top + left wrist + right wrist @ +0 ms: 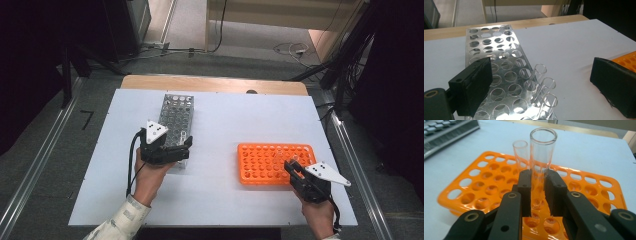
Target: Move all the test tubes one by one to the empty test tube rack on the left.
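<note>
An orange rack lies at the right of the white board. In the right gripper view my right gripper is shut on a clear glass tube that stands upright in the orange rack. A second, thinner-looking tube stands just behind it. My right gripper sits at the rack's near right corner. At the left, my left gripper hovers at the near end of a clear rack. Its jaws are open wide, and three glass tubes stand between them in the clear rack.
The white board covers a wooden table whose far edge shows beyond it. Metal rails run along both sides of the table. Cables lie on the floor behind. A corner of the orange rack shows past the left gripper's right jaw.
</note>
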A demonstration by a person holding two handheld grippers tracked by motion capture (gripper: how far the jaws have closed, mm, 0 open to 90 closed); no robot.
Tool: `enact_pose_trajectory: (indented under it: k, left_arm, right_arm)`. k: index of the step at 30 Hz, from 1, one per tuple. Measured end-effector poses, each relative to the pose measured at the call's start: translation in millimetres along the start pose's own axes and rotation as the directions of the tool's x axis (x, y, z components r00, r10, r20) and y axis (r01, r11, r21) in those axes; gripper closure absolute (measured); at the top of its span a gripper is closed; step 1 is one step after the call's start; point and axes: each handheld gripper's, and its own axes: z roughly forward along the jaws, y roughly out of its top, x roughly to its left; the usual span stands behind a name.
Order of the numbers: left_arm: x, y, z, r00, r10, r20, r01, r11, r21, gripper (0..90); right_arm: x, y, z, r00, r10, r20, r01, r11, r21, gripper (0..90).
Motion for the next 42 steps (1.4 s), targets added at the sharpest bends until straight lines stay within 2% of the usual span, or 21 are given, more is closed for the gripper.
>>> enact_pose_trajectory:
  k: [6,12,15,19,20,22,26,28,29,36,42]
  left_arm:
    - [-4.3,0.5,0.3,0.9998,0.006,0.020,-0.006,1.0000,0.001,4.2]
    - [-10.1,1.0,0.3,0.9994,0.012,0.032,-0.011,0.9999,-0.005,4.7]
    - [-13.7,1.8,0.0,0.9990,0.014,0.043,-0.013,0.9999,-0.010,4.8]
    - [-18.2,2.6,1.3,0.9984,0.021,0.053,-0.021,0.9997,-0.009,4.9]
    - [-19.8,2.7,1.9,0.9985,0.018,0.051,-0.018,0.9998,-0.010,4.9]
    - [-22.5,2.8,2.9,0.9981,0.019,0.059,-0.019,0.9998,-0.011,4.9]
    - [-29.1,1.4,4.6,0.9967,0.026,0.077,-0.025,0.9996,-0.012,4.9]
    - [-33.2,1.4,5.1,0.9954,0.024,0.093,-0.023,0.9997,-0.012,4.9]
    - [-35.9,1.4,5.1,0.9950,0.029,0.096,-0.028,0.9995,-0.013,5.6]
    - [-52.4,1.6,6.7,0.9856,0.060,0.158,-0.060,0.9982,-0.007,8.3]
    - [-68.6,0.8,9.4,0.9706,0.087,0.224,-0.088,0.9961,-0.009,16.4]
  right_arm:
    - [5.8,7.8,-10.5,0.9994,0.004,-0.034,-0.004,1.000,-0.003,73.3]
    - [20.5,14.0,-12.2,0.9946,-0.019,-0.102,0.019,1.000,-0.004,73.3]
    - [31.5,18.1,-6.9,0.9884,-0.038,-0.147,0.039,0.999,0.005,73.3]
    - [47.2,22.9,1.9,0.9748,-0.044,-0.219,0.049,0.999,0.020,73.3]
    - [53.9,24.6,5.2,0.9682,-0.047,-0.245,0.055,0.998,0.024,73.3]
    - [65.1,27.3,10.0,0.9584,-0.064,-0.278,0.076,0.997,0.033,73.3]
    - [90.8,34.4,25.5,0.9330,-0.118,-0.340,0.143,0.988,0.051,73.3]
    - [99.3,37.5,33.8,0.9250,-0.136,-0.355,0.168,0.984,0.059,73.3]
    - [102.4,38.7,38.5,0.9237,-0.137,-0.358,0.171,0.983,0.064,73.3]
    - [113.9,48.0,67.0,0.9156,-0.141,-0.377,0.189,0.977,0.094,73.3]
    - [120.6,53.6,80.1,0.9132,-0.135,-0.384,0.187,0.977,0.101,73.4]
